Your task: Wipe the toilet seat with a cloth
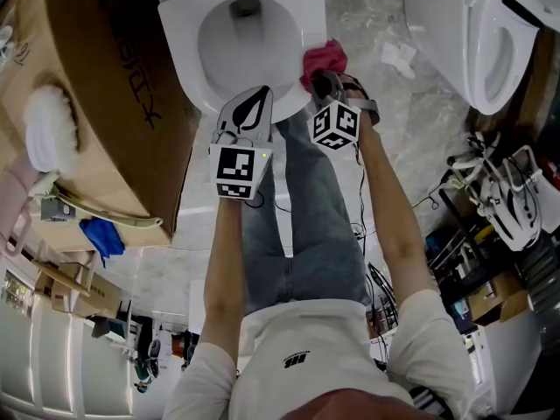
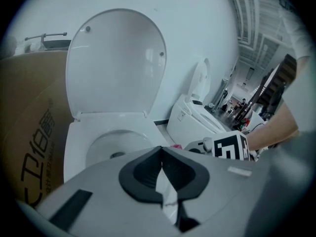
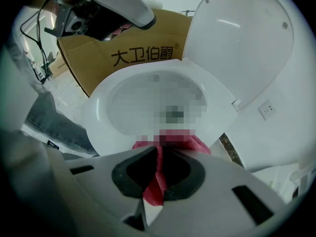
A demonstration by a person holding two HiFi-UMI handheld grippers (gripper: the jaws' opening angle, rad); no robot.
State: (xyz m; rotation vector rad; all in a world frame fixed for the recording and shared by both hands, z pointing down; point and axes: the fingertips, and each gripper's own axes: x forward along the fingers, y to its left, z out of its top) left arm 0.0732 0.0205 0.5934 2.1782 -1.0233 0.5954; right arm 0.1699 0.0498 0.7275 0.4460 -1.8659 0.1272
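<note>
The white toilet seat (image 1: 179, 38) rings the bowl at the top of the head view, and its lid (image 2: 116, 63) stands raised. A red cloth (image 1: 324, 58) lies bunched on the seat's right rim, with my right gripper (image 1: 322, 79) shut on it. In the right gripper view the cloth (image 3: 170, 139) runs between the closed jaws of that gripper (image 3: 159, 151), just over the near rim of the seat (image 3: 98, 117). My left gripper (image 1: 261, 92) hovers over the seat's front edge. It is shut and holds nothing (image 2: 161, 149).
A big cardboard box (image 1: 96, 103) presses against the toilet's left side. A second toilet (image 1: 490, 42) stands to the right, with a crumpled tissue (image 1: 398, 58) on the marble floor between them. Cables and gear (image 1: 499, 191) pile at the right. My jeans (image 1: 306, 217) stand just before the bowl.
</note>
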